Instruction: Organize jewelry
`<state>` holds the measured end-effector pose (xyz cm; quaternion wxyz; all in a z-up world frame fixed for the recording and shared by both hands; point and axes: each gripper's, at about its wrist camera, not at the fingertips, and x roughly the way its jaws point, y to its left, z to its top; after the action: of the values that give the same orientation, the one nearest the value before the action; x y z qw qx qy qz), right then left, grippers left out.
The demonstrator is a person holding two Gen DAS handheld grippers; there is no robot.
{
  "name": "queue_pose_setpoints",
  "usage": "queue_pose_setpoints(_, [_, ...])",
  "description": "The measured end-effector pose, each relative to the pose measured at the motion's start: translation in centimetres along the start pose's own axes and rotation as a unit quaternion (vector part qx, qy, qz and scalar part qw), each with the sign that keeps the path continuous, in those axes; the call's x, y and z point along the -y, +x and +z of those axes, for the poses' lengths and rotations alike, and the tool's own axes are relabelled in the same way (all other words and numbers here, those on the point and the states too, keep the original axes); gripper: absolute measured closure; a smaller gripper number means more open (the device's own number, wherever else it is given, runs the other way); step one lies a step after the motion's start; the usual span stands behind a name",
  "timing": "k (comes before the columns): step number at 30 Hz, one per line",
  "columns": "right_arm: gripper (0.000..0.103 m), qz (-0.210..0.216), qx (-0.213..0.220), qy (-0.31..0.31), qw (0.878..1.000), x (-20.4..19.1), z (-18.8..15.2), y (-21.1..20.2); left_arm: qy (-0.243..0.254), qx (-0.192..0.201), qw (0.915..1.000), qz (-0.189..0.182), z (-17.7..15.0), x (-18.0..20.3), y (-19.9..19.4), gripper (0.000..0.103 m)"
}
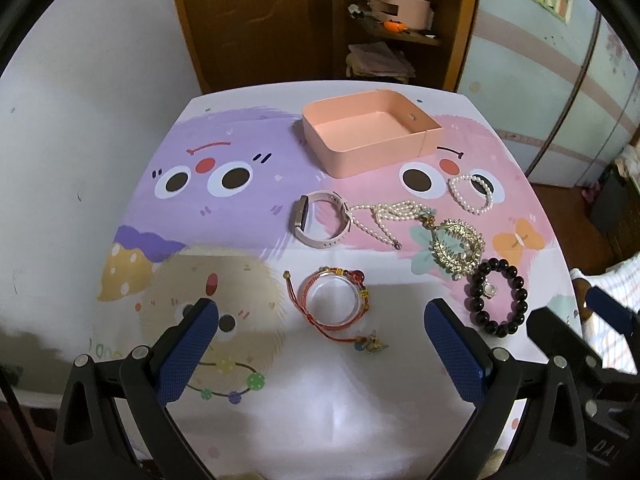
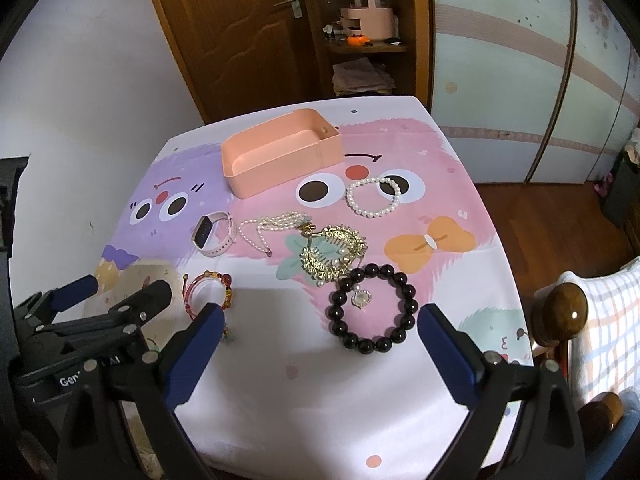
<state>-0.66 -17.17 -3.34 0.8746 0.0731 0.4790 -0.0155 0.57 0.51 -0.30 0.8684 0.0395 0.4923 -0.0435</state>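
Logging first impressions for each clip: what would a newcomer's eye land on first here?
Probably the bright cartoon-monster tablecloth, and the empty pink box standing at its far side. Next, the jewelry spread out nearer the camera: a pink watch, a pearl necklace, a gold hair comb, a dark bead bracelet and a red cord bracelet. Both the left gripper and right gripper hang open over it, holding nothing.

A white wall (image 1: 80, 80) stands on the left, beside a brown wooden door (image 2: 240, 32) with a metal handle (image 2: 290, 2). Next to it, open wooden shelves (image 1: 400, 36) hold a pink organiser (image 2: 368, 20) and folded cloth (image 2: 362, 76). A pale blue wardrobe (image 2: 520, 80) lines the right, over reddish wooden floor (image 2: 560, 220). Light is dim and cool.
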Motion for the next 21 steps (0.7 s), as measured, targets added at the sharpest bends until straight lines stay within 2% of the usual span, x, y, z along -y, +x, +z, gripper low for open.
queue_pose_setpoints(6, [0.008, -0.003, 0.011, -0.018, 1.000, 0.3, 0.9, 0.3, -0.006, 0.016, 0.9998, -0.007, 1.0, -1.4, 0.2, 0.001])
queue_pose_setpoints(12, [0.013, 0.006, 0.004, -0.038, 0.999, 0.5, 2.5, 0.8, -0.027, 0.002, 0.9996, -0.003, 3.0, -3.9, 1.4, 0.001])
queue_pose_setpoints(17, [0.023, 0.031, -0.019, -0.046, 0.998, 0.8, 3.9, 1.7, -0.032, -0.005, 0.9995, 0.002, 4.6, -5.4, 2.7, 0.001])
queue_pose_setpoints(21, [0.027, 0.038, -0.033, -0.048, 0.998, 0.9, 5.0, 2.6, -0.025, -0.015, 0.9996, 0.001, 5.8, -6.2, 3.9, 0.001])
